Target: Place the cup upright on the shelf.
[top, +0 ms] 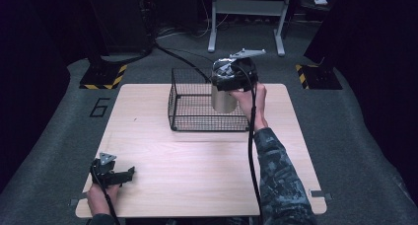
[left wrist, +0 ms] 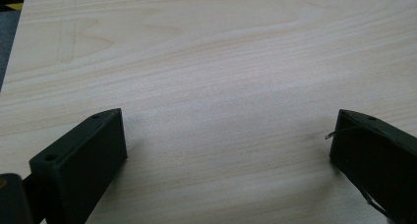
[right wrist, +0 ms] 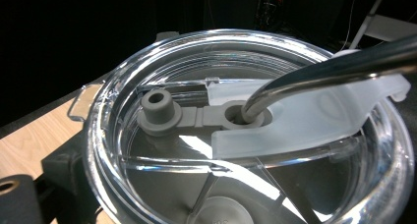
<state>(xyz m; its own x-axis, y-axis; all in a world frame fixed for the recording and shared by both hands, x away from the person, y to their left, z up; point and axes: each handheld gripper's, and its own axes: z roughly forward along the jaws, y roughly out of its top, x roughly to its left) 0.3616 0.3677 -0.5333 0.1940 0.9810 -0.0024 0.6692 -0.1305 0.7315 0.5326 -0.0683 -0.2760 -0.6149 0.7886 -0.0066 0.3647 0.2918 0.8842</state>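
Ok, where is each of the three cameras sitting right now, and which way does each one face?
High view: fixed above the person's side, looking forward and down on the table; both forearms enter from below.
Left gripper view: rides the left hand-held gripper, facing bare tabletop between its open jaws.
Right gripper view: rides the right hand-held gripper, looking down onto a tumbler's clear lid and metal straw.
Shared: the high view shows that steel tumbler, held over the wire basket.
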